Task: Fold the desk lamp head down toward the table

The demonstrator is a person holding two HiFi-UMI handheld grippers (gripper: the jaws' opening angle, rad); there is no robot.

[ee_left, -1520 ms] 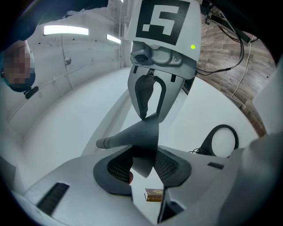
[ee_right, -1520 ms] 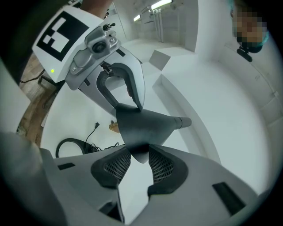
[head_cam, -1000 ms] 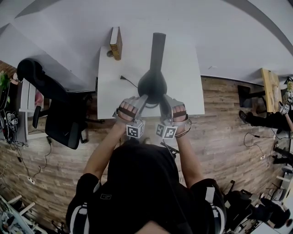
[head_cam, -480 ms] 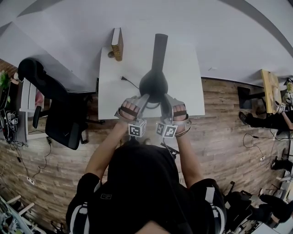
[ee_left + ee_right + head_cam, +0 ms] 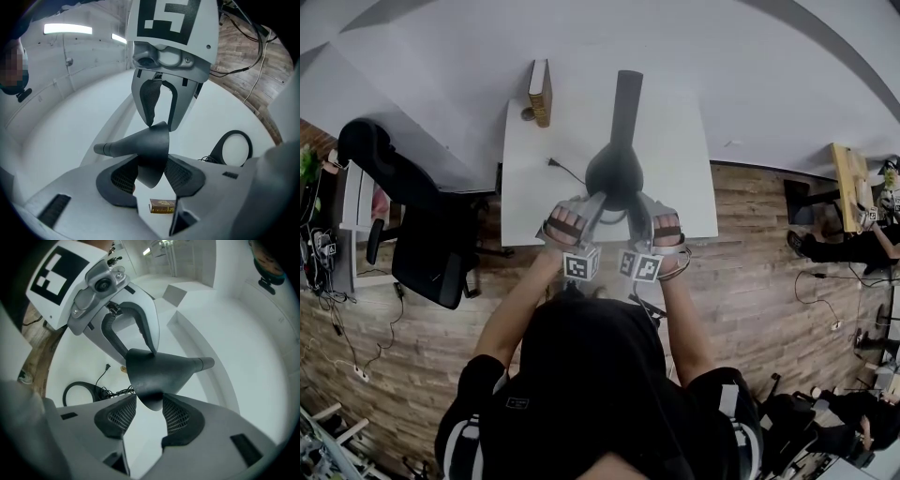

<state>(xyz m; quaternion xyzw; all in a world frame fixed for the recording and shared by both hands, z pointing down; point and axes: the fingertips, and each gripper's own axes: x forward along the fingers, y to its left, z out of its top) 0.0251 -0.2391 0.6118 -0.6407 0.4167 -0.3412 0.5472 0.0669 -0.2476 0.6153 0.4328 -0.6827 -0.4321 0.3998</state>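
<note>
The black desk lamp's cone-shaped head [image 5: 614, 173] hangs over the white table [image 5: 684, 187], and its arm [image 5: 626, 94] runs toward the far edge. My left gripper [image 5: 598, 202] and right gripper [image 5: 635, 204] meet at the near rim of the head, one from each side. In the left gripper view the rim [image 5: 149, 159] lies between the two mesh pads [image 5: 123, 177]. The right gripper view shows the same rim [image 5: 149, 380] between that gripper's pads [image 5: 180, 417]. Both pairs of jaws have just been opening and sit loose beside the rim.
A brown book [image 5: 540, 89] stands at the table's far left corner. A black plug and cable [image 5: 553, 161] lie left of the lamp. A black ring with cable [image 5: 77, 392] rests on the table under the head. An office chair [image 5: 422, 234] stands at the left.
</note>
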